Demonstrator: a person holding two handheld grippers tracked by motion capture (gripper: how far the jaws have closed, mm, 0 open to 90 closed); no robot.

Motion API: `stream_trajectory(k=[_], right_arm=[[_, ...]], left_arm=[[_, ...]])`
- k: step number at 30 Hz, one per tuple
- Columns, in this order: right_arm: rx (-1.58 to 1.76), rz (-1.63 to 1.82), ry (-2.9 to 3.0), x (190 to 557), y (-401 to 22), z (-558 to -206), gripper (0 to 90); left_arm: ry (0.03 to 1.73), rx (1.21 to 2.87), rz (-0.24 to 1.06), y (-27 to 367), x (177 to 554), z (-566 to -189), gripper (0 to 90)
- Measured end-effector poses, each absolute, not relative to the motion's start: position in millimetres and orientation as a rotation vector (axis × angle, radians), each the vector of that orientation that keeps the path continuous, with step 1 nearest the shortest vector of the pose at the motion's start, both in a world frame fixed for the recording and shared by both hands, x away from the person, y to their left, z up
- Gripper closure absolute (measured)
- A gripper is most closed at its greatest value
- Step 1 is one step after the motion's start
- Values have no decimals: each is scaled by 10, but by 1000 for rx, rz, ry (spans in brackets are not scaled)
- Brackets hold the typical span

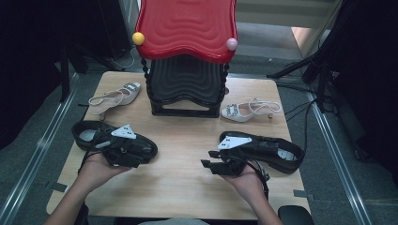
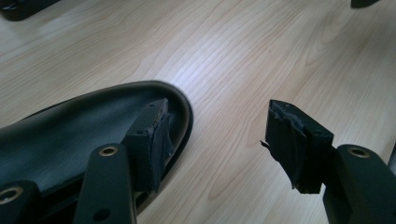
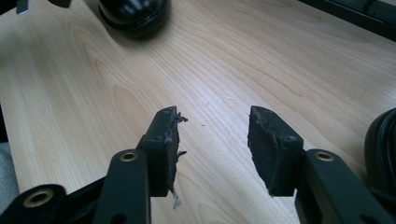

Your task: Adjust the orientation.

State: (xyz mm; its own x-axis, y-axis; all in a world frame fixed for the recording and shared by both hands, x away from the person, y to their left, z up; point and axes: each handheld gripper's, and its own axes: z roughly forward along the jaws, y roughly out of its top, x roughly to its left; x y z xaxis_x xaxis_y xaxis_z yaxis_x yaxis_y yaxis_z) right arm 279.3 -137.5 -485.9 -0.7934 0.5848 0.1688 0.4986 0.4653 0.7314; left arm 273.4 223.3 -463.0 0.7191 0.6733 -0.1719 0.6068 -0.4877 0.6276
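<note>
- Black shoes lie on the wooden table (image 1: pixel 187 183), one on each side, both close to the person's hands.
- The left black shoe (image 1: pixel 89 133) lies at the left side of the table, with its toe pointing toward the middle.
- The left gripper (image 1: pixel 123 152) is over the toe part of this shoe in the high view.
- In the left gripper view, one jaw stands above the toe of the left black shoe (image 2: pixel 70 135) and the other jaw is over bare wood; the jaws are apart and the pads do not press on the shoe.
- The right black shoe (image 1: pixel 272 150) lies at the right side of the table, and its toe also points toward the middle.
- The right gripper (image 1: pixel 211 159) is just beside the toe of this shoe, on the side toward the table's middle.
- In the right gripper view, its jaws stand moderately open with only wood between them; the edge of the right black shoe (image 3: pixel 383 149) is at the right border.
- Two white sandals lie farther back: a left sandal (image 1: pixel 115 97) and a right sandal (image 1: pixel 248 110), on each side of a black and red rack (image 1: pixel 185 56).
</note>
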Motion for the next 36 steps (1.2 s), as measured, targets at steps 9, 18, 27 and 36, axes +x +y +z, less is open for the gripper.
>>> stream_trajectory(k=[9,18,27,36], right_arm=[[928,1173,2602,2799,-1325,-4880,503],[912,1147,2632,2805,-1267,-4913,504],[912,1131,2639,2805,-1266,-4921,503],[925,1127,2643,2813,-1276,-4924,503]], left_arm=[[1020,2216,167,2528,2651,-4426,410],[1082,2209,235,2809,2666,-4248,415],[1147,2262,270,3100,2776,-4089,415],[1219,2295,243,3427,2924,-4164,401]])
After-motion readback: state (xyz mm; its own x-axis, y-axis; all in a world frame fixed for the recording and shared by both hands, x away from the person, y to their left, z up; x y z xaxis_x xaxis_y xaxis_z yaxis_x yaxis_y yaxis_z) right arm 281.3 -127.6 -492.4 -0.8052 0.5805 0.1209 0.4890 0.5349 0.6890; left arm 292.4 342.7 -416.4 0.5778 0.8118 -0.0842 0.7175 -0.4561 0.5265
